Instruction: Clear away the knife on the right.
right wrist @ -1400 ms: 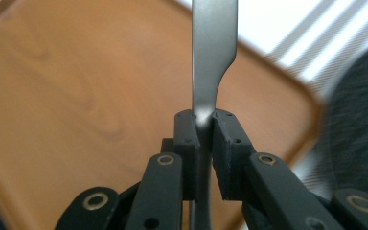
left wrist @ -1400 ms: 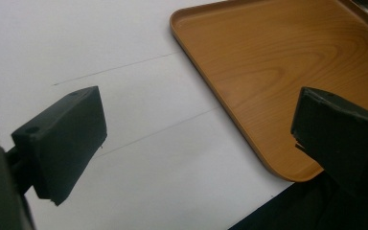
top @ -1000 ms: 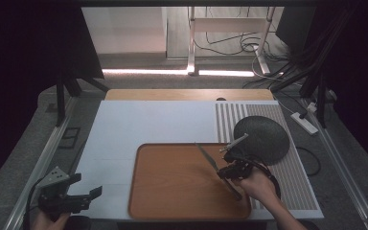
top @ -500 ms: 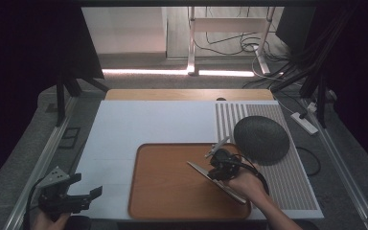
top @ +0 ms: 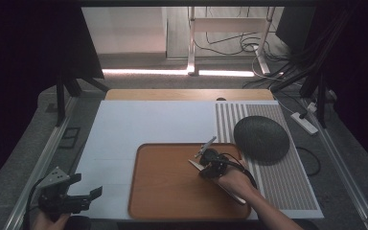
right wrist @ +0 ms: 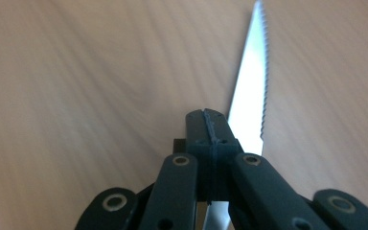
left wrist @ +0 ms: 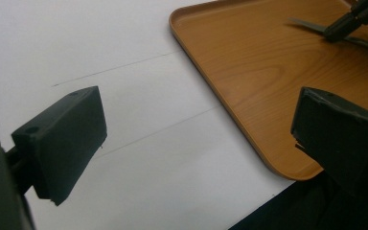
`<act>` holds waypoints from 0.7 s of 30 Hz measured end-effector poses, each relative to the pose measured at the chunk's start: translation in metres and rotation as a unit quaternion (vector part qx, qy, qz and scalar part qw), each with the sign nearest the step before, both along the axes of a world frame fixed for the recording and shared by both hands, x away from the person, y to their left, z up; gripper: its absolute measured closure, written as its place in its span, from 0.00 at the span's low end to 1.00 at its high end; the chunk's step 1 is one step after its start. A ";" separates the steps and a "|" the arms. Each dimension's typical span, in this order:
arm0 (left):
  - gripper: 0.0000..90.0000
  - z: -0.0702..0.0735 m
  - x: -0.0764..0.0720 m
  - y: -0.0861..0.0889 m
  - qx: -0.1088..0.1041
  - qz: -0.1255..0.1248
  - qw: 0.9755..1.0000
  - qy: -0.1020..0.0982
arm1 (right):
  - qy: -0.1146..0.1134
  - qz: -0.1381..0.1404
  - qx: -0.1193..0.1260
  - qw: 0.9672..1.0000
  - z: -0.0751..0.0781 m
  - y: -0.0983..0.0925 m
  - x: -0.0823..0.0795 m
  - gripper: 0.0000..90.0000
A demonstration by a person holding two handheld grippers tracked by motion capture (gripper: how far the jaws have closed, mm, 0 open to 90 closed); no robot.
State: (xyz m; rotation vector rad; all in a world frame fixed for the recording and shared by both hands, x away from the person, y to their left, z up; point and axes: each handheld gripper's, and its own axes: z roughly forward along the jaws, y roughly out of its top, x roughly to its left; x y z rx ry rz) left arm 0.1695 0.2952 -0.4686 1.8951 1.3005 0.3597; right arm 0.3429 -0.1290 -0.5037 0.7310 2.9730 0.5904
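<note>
My right claw (top: 210, 163) pinches a serrated knife (right wrist: 249, 91) just above the wooden tray (top: 172, 191) — its long axis slants from near right to far left, tip pointing far left. A dark round mat (top: 261, 138) lies right of the tray. My left claw (top: 84, 199) hangs spread at the near left over the white sheet (top: 148, 120).

- A lab-style recording room is suggested, kept dark around one lit table (top: 139, 124).
- The table is covered by a white sheet, and a striped mat (top: 268, 182) is laid at its right.
- Loose cables (top: 230, 45) and a power strip (top: 305, 123) are seen on the grey floor beyond.
- Metal stand legs (top: 190, 38) are seen at the far side.
</note>
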 end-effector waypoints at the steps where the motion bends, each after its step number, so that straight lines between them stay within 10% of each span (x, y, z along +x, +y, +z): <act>1: 0.06 0.000 0.000 0.000 0.001 0.000 1.000 0.000 | -0.003 -0.015 -0.002 1.000 0.001 -0.007 0.003 1.00; 21: 0.06 0.000 0.000 0.000 0.000 0.000 1.000 0.001 | -0.006 -0.104 -0.008 0.995 0.004 -0.075 0.013 1.00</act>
